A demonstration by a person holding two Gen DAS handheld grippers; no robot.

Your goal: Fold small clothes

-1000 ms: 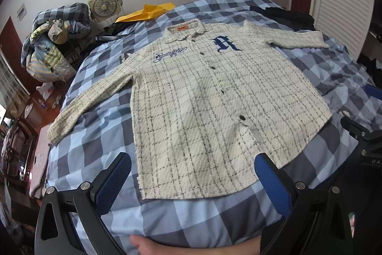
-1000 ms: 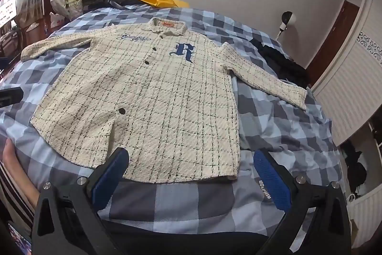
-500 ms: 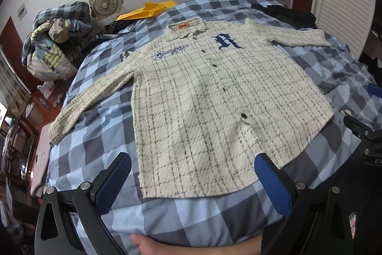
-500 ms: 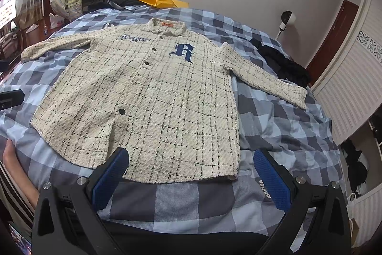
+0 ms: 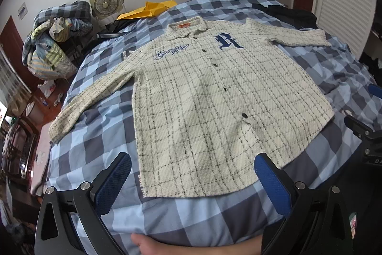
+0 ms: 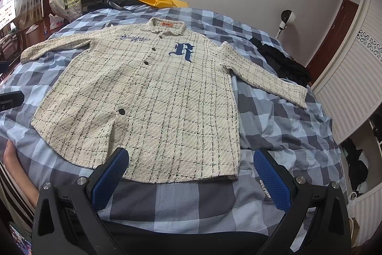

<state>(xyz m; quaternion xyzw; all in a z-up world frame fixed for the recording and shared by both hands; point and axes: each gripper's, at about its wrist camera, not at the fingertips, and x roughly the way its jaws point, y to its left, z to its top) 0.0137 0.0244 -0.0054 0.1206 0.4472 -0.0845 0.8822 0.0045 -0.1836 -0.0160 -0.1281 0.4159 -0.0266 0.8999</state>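
Bedroom with white walls fills both views, and most of each frame is a bed [image 5: 100, 116] under a blue-and-grey checked cover. Spread flat across it, front up and unfolded, I see the cream plaid shirt [image 5: 210, 97], collar toward the top of the frame, hem toward the bottom, both sleeves stretched out to the sides. It carries a dark blue letter R [image 6: 182, 50] on one chest panel and blue script on the other, with dark buttons down the middle. Upper left of the left wrist view: a heap of bedding and clothes [image 5: 52, 40], a small box fan [image 5: 106, 2] beside it, and a yellow cloth [image 5: 150, 10] at the bed's far edge. Dark clothing [image 6: 284, 63] lies on the bed at mid right of the right wrist view. Low in their own frames, left gripper [image 5: 193, 183] and right gripper [image 6: 191, 178] both hang with blue-padded fingers wide apart, holding nothing, just short of the hem. A bare forearm [image 5: 191, 246] crosses the bottom edge of the left wrist view.
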